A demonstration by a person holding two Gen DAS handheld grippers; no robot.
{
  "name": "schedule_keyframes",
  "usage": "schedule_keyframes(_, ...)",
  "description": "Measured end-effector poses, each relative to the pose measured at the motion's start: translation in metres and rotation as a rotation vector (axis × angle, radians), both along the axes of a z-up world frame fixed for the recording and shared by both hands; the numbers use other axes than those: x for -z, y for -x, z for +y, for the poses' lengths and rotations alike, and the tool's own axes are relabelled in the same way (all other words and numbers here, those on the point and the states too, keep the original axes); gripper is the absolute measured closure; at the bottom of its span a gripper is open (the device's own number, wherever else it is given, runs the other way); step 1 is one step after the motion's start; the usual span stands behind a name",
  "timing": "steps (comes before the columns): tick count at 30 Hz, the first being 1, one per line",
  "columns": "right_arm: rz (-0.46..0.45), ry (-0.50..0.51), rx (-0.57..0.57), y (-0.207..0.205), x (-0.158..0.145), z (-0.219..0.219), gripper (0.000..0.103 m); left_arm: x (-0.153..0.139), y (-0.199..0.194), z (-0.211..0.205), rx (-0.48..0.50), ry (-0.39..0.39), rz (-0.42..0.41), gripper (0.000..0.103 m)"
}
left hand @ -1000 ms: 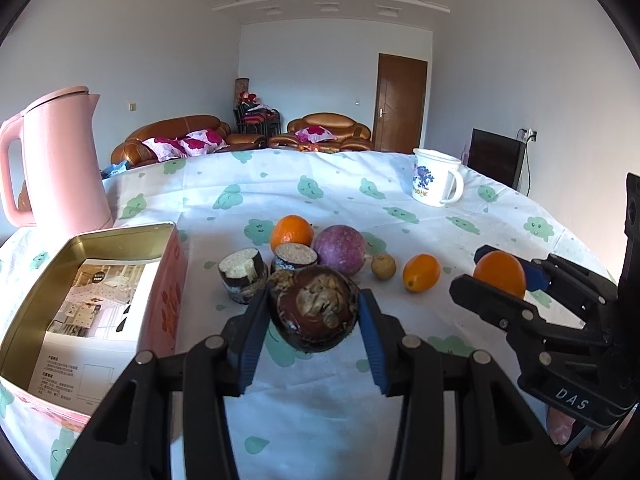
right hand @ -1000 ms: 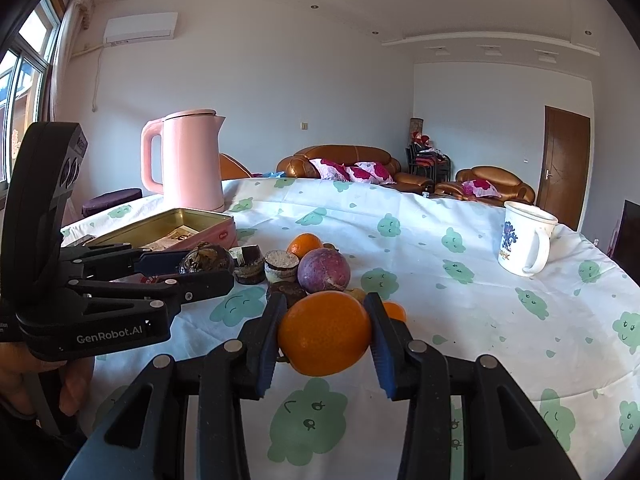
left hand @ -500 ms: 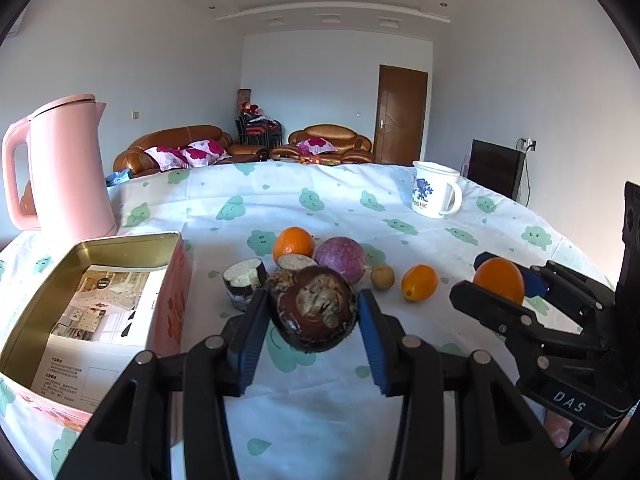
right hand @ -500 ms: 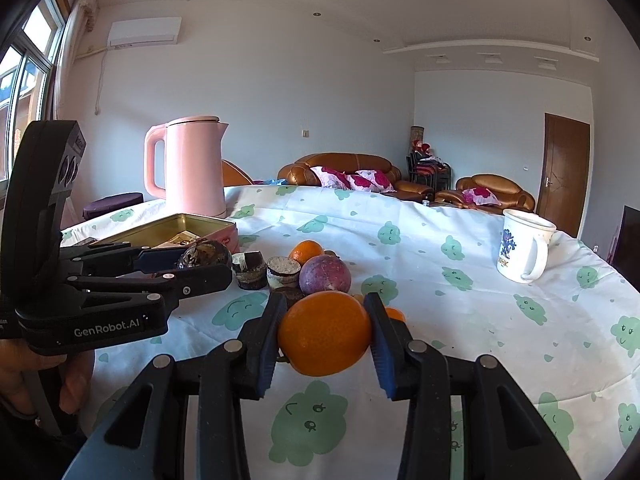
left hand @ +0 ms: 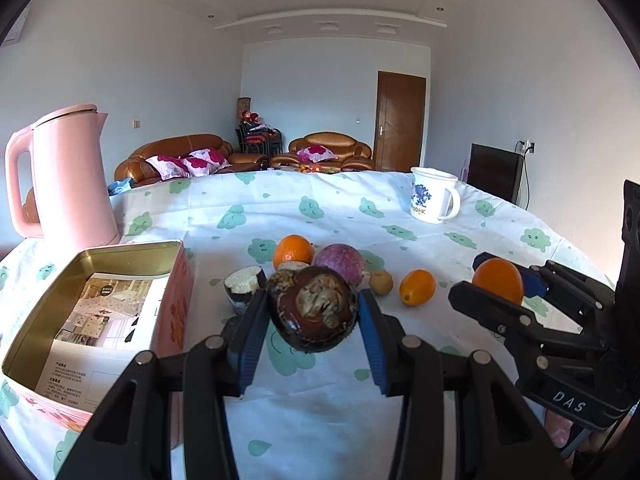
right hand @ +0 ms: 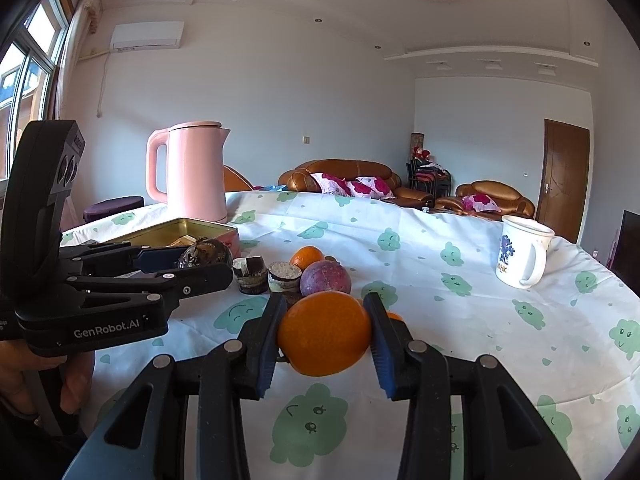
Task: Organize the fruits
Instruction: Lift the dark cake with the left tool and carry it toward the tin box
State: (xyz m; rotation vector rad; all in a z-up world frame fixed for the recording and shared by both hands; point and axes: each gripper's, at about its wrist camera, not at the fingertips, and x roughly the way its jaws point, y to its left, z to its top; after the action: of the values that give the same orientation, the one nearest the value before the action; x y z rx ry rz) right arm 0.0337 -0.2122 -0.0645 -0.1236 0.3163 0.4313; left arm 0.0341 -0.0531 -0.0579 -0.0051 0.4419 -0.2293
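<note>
Right now both tongs are loaded: the left gripper [left hand: 312, 312] pinches a dark brown, husky round fruit [left hand: 313, 309], its blue pads pressed on either flank, and the right gripper [right hand: 325, 334] clamps an orange [right hand: 324, 334] the same way, both carried clear above the tablecloth [right hand: 460, 320]. On the cloth between them lies the rest of the pile: a second orange [left hand: 293, 251], a purple round fruit [left hand: 339, 261], two cut dark-skinned pieces with pale flesh [right hand: 251, 274], a small brown fruit [left hand: 381, 281] and a small oval orange fruit [left hand: 417, 287]. The open gold tin with pink sides [left hand: 132, 254] stands to the left of the pile, just in front of the pink kettle [left hand: 70, 176], and holds printed leaflets; it looks the likely place for the fruit, though the task does not say so. To do this step well, I would bring the left load over the tin first, since it hangs nearest, lower it until it is close above the leaflets, and only then part the pads, so the round fruit does not roll or bounce out. The right hand should wait well aside, because two grippers over one opening would collide. Keep the squeeze on the orange gentle, and steer clear of the kettle and the white mug [left hand: 434, 201].
</note>
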Motion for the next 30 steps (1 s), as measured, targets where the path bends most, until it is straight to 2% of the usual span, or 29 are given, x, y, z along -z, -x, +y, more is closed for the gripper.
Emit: schedule_keyframes(30, -0.066, -0.007, -0.022, 0.008, -0.001, -0.001, 0.061, -0.005, 0.017, -0.004, -0.03, -0.053, -0.116, 0.057)
